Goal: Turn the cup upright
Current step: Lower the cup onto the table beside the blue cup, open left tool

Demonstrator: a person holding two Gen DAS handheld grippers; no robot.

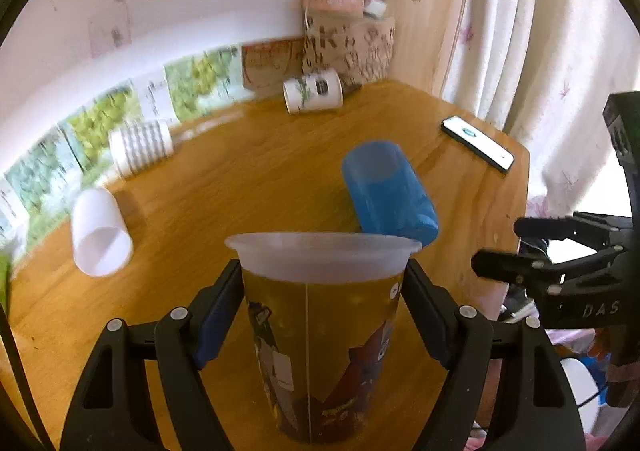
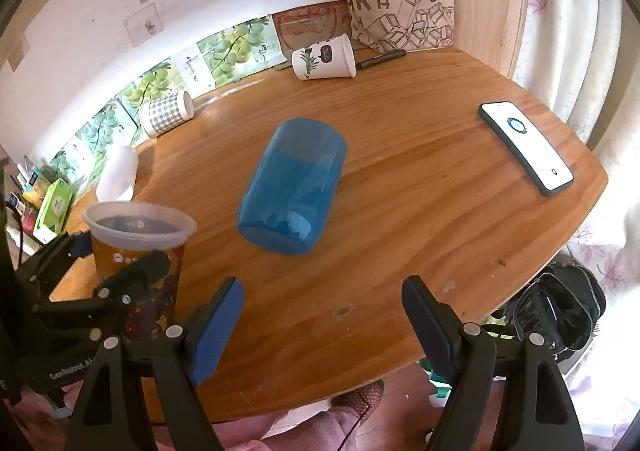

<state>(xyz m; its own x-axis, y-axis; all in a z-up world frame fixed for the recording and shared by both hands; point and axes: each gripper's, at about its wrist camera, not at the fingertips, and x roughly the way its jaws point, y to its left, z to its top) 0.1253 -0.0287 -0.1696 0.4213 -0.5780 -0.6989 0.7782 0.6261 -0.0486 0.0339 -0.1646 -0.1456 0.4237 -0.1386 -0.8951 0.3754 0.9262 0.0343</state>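
Tabletop: left tongs pinch upright printed cup; right tongs spread.

Left wrist view: close behind the translucent printed plastic cup, facing across the wooden table toward the papered wall. Right wrist view: farther back from that cup, to its right, above the table's near edge, facing likewise. Both views share the cup, the lying blue plastic tumbler and the black-edged smartphone.

Bare tabletop between blue cup and phone; printed cup in left gripper crowds blue cup's left.
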